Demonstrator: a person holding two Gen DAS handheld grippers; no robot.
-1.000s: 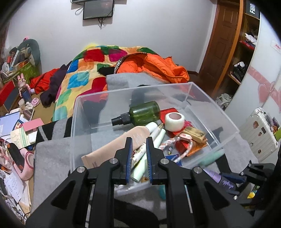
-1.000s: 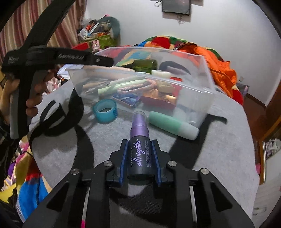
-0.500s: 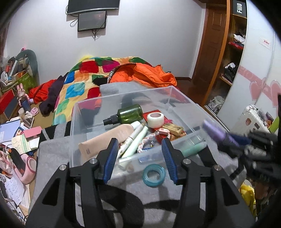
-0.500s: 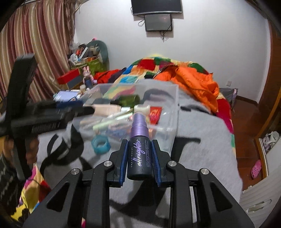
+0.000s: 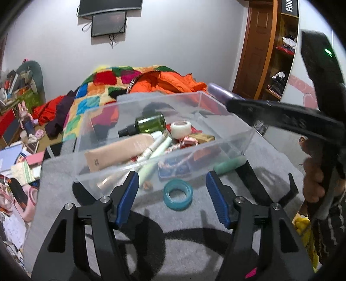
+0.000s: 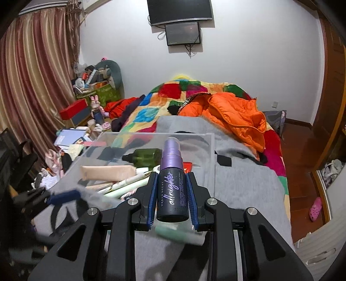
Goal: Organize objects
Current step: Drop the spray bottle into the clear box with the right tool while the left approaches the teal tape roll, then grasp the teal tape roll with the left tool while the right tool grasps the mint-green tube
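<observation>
Right claw (image 6: pixel 172 202), clenched on the purple spray bottle (image 6: pixel 172 183), holds it above the clear bin (image 5: pixel 194 151), presumably for dropping in. Left claw (image 5: pixel 172 195), jaws just opened and empty, faces the teal tape ring (image 5: pixel 178 197) lying on the grey blanket (image 5: pixel 183 224) before the bin.

A home bedroom: quilt-covered bed (image 6: pixel 173 103), curtains (image 6: pixel 32 90), wall-mounted TV (image 6: pixel 179 10).
</observation>
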